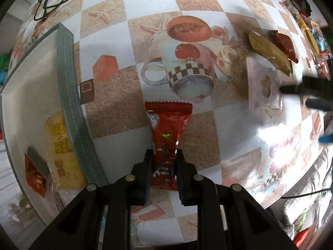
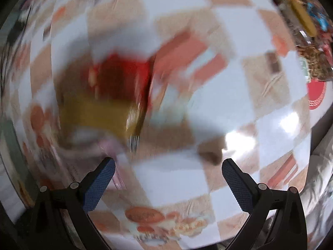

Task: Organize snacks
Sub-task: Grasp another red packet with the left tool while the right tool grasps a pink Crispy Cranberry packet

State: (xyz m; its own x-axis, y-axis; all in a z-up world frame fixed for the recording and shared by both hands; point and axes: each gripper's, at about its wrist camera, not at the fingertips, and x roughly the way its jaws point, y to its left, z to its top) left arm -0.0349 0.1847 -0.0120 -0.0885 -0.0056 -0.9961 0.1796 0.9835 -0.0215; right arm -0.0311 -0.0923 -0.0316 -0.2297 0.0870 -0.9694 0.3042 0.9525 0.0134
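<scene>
1. The left gripper has the red snack packet pinched between its black fingers, clamped tight on the packet's lower half.
2. The packet's long axis runs straight out along the fingers, its zigzag-cut sealed end pointing away from the camera, towards the printed mug on the tablecloth.
3. It's glossy, crinkled foil, red with silver glints, narrow at the grip and flaring to a flat crimped strip at the far end. It hangs above the cloth, just right of the box.
4. The tablecloth is a shiny checked sheet: white squares, sandy squares with starfish, cups and cakes printed on it.
5. At left, a white box with a grey-green stitched rim holds a yellow rice-cracker pack with Chinese characters and a red-orange packet beside it, plus pale items low in the corner, too unclear to name.
6. Up right on the cloth, a gold-brown packet and a dark red one overlap, with a pale pink packet just below them.
7. The right gripper stands wide apart with nothing between its blue textured pads; its view is heavily blurred, with only red and mustard smears ahead.
8. A heap of assorted wrappers lines the table's far right edge.
</scene>
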